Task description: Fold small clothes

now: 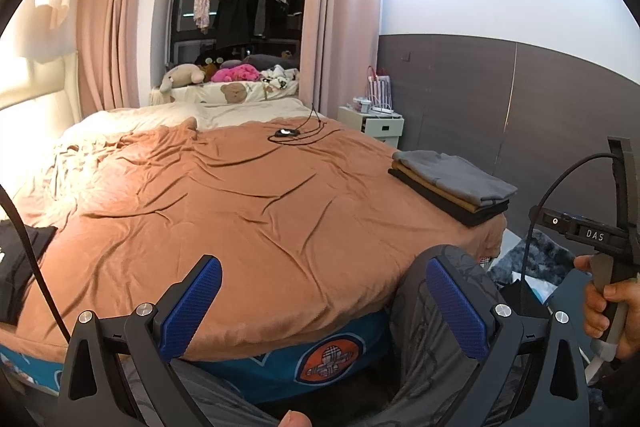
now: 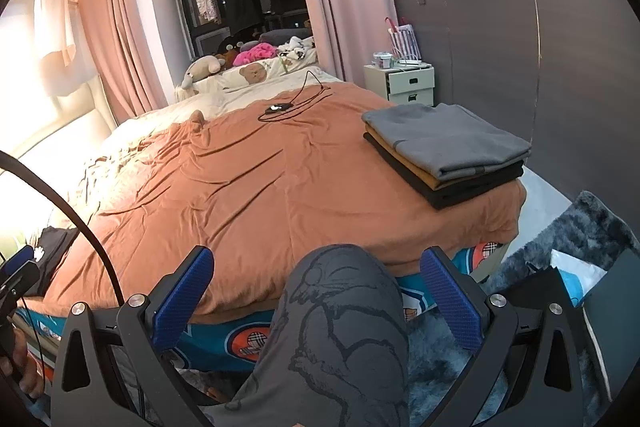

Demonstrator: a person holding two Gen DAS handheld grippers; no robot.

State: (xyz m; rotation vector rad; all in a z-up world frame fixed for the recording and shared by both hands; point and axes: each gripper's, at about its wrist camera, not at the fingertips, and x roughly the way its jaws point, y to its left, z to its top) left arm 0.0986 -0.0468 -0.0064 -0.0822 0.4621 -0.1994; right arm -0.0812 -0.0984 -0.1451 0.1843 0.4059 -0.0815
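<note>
The folded stack of three garments, grey on top, lay ahead and to the right of my right tool, at the bed's corner. A dark unfolded garment lay to the left of my left tool. Both tools were released, jaws spread, grasping nothing. I judged three items done and at least one remaining.
</note>
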